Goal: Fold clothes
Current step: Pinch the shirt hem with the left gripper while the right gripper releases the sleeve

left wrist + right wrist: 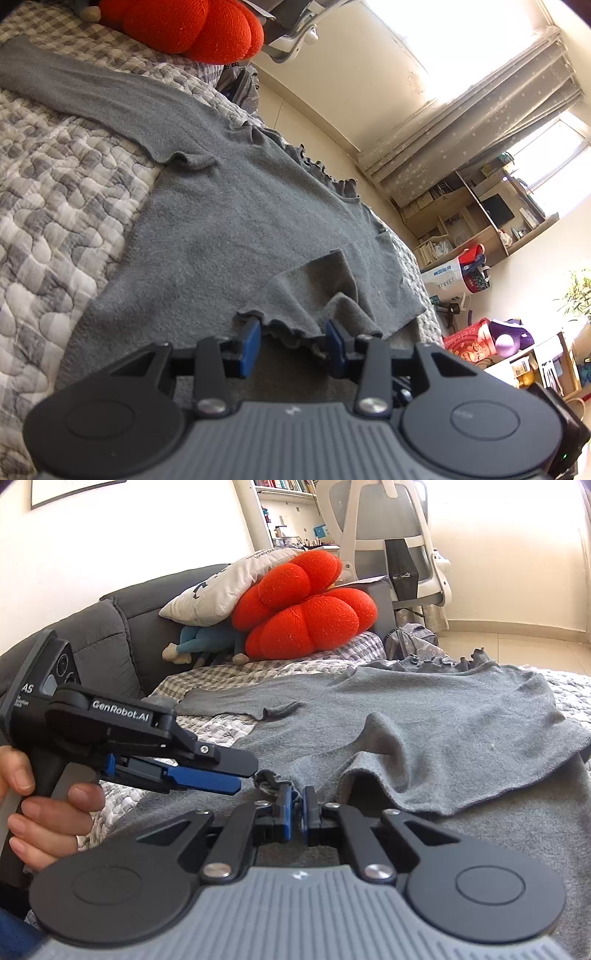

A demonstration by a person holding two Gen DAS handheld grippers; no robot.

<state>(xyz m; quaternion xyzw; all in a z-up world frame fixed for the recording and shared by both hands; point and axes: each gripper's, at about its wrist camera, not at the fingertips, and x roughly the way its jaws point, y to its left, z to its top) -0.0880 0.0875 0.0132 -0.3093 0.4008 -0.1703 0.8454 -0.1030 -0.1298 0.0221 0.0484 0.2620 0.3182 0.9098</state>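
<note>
Grey knit sweater [229, 221] [424, 716], soft and fuzzy, with ruffled edging at cuffs and neck. Spread mostly flat across a quilted checked cover. One sleeve [74, 88] [229, 701] stretched out straight towards the red cushion, its frilled cuff lying on the body. Other sleeve [314, 295] [388, 746] folded back over the front, rumpled into a raised ridge, its ruffled cuff [280, 325] [267, 779] at the near edge. Ruffled neckline [325, 173] [443, 662] on the far side, bunched and wavy. Hem side hanging slightly past the cover's edge.
</note>
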